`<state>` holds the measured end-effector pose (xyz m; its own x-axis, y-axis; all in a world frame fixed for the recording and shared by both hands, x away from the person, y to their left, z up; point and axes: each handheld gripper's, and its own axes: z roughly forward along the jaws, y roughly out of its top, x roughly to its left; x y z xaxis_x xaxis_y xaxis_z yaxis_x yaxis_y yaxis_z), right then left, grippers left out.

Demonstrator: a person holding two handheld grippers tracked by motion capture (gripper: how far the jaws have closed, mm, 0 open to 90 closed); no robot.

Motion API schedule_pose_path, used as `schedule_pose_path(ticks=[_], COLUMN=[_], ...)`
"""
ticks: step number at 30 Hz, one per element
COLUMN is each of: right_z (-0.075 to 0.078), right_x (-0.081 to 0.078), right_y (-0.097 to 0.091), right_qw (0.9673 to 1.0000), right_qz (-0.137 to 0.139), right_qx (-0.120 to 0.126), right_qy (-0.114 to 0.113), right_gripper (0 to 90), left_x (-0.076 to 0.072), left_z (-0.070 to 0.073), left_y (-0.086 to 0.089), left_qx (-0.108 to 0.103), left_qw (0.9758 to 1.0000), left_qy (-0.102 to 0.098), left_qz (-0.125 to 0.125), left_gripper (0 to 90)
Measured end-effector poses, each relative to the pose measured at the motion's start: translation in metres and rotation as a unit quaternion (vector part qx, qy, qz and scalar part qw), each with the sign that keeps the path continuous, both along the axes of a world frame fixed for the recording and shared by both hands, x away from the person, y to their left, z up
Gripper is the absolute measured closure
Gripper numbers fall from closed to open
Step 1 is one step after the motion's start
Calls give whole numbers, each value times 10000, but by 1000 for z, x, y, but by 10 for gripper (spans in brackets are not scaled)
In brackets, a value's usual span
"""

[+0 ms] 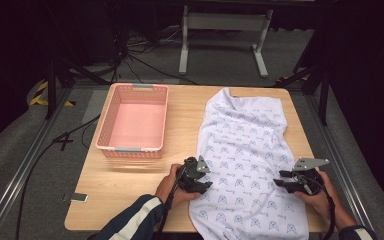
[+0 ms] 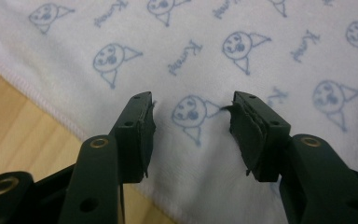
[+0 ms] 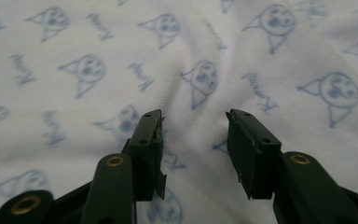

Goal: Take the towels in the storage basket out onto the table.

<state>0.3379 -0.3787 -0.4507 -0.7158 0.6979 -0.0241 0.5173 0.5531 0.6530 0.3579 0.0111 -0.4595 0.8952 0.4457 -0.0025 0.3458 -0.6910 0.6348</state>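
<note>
The shirt (image 1: pixel 247 150) lies along the table's right edge. Both grippers, left (image 1: pixel 203 176) and right (image 1: pixel 281 179), hover half-open, gripping nothing; each should probably pinch a hem squarely.

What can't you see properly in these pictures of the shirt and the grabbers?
- The near end of the white printed garment: cut off by the bottom edge of the high view.
- The table beneath it: covered by the cloth.
- Print on the cloth: too small in the high view, blurry in the right gripper view.
- Whether the left gripper or right gripper touches the cloth: cannot tell, though both stand open.
- The pink basket: near wall blurred.
</note>
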Motion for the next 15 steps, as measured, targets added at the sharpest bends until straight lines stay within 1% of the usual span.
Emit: schedule_pose_path(ticks=[1,2,3,5,6,7,8,9,10,11,12,13,15], right_z=[0,1,1,0,1,1,2,2,3,4,6,10,17], right_x=[0,-12,-12,-23,-30,-33,-39,-42,-46,-49,-51,-50,-44], right_y=[0,7,7,13,15,16,17,18,19,19,19,16,8], right_qw=[10000,9998,9998,9990,9983,9979,9969,9960,9947,9945,9951,9967,9988], right_qz=[0,193,193,390,502,543,648,734,865,904,893,773,426], right_qx=[0,24,24,96,123,136,159,185,181,125,28,45,221], right_qy=[0,106,106,193,262,320,423,480,526,504,415,261,38], right_gripper=[548,541,541,519,507,492,480,477,468,454,450,451,470], left_x=[0,-13,-13,-28,-32,-40,-45,-52,-56,-59,-61,-60,-54], left_z=[0,-1,-1,0,0,1,1,2,2,3,4,4,4], left_y=[0,14,14,28,32,38,40,44,45,46,45,45,42], left_qx=[0,-25,-25,42,64,130,142,173,181,213,212,167,-100], left_qw=[10000,10000,10000,9999,9999,9998,9997,9996,9995,9993,9991,9992,9990], left_qy=[0,18,18,73,65,119,168,201,239,296,346,335,413], left_qz=[0,43,43,74,42,30,44,-4,-11,-61,-95,-129,-102], left_gripper=[513,516,517,518,518,517,518,517,513,506,496,485,453])
